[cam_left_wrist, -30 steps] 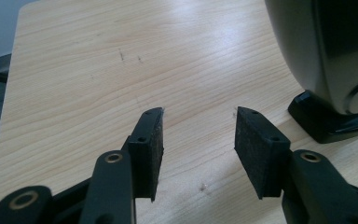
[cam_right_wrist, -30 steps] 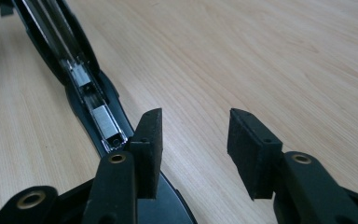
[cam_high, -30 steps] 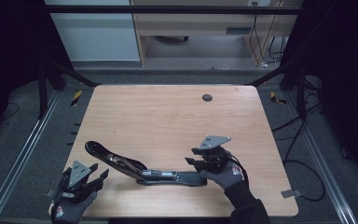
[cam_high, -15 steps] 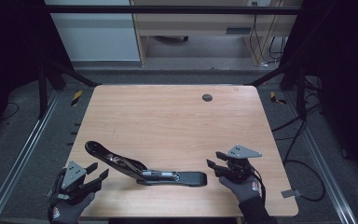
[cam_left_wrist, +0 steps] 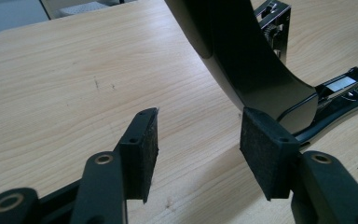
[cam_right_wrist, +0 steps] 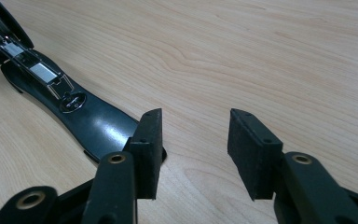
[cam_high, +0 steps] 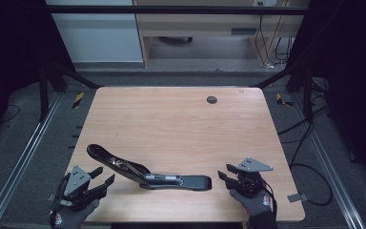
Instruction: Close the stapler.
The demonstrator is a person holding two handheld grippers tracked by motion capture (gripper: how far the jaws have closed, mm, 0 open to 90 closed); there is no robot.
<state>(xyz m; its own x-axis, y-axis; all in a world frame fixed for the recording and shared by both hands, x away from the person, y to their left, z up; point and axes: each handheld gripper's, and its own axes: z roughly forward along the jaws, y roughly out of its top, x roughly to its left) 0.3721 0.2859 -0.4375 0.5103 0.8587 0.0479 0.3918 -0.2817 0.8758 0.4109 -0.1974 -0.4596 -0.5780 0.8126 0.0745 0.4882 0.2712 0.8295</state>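
The left gripper (cam_high: 102,180) sits at the near left corner of the wooden table (cam_high: 171,119). Its jaws are wide, have just been opening, and hold nothing. Just to its right lies a big black stapler (cam_high: 147,172), opened flat, with its raised arm close in front of one jaw. Farther right, the right gripper (cam_high: 225,174) rests near the stapler's flat end. Its jaws are wide too, have just closed a little, and nothing is between them. A small dark round hole (cam_high: 211,99) sits far back on the table.
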